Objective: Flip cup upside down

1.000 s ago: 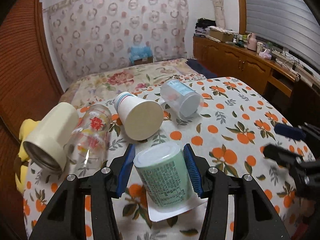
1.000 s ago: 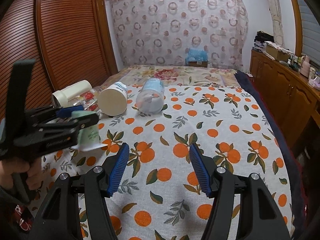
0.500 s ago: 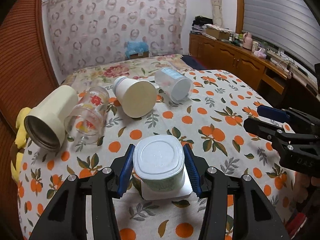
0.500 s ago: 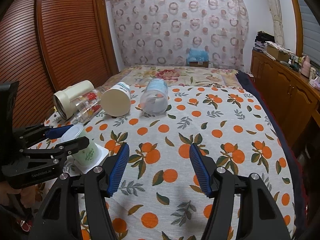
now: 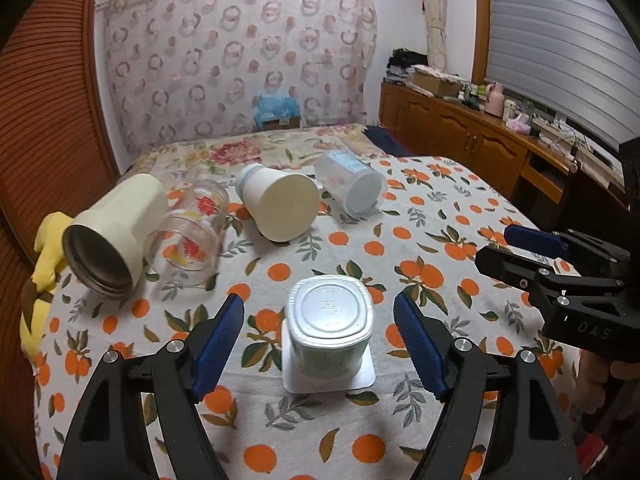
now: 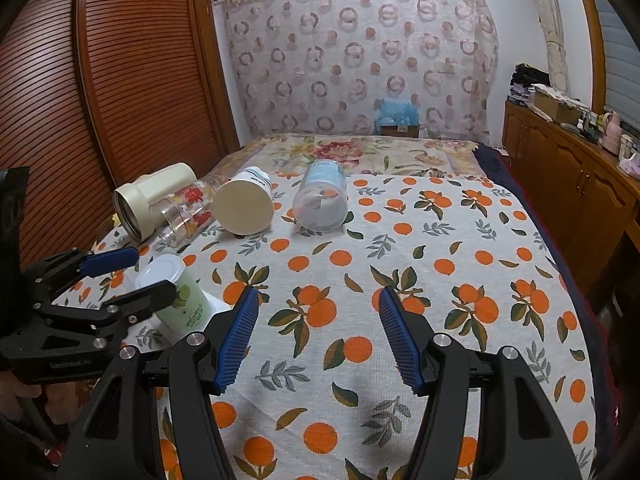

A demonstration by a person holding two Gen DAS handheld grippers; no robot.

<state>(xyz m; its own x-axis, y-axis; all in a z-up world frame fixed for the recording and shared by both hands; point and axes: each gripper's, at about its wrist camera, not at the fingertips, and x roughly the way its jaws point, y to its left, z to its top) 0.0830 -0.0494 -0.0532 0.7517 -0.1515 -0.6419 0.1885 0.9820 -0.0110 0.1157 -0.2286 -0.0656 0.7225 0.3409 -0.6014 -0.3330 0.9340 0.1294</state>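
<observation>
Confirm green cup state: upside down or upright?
Upside down. The green cup stands with its base up and wide rim flange flat on the tablecloth, between the open left gripper.

Cup [image 5: 330, 326] stands inverted on tablecloth [image 5: 420, 240], lower centre of frame. Behind it, a row lying on their sides, left to right: flask [image 5: 116, 232], glass [image 5: 192, 232], paper cup [image 5: 280, 206], plastic cup [image 5: 352, 188].

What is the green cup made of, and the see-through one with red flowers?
The green cup looks like thin plastic with a printed label and a dull, pale base. The see-through cup could be glass or clear plastic: shiny, and the tablecloth shows through it.
</observation>
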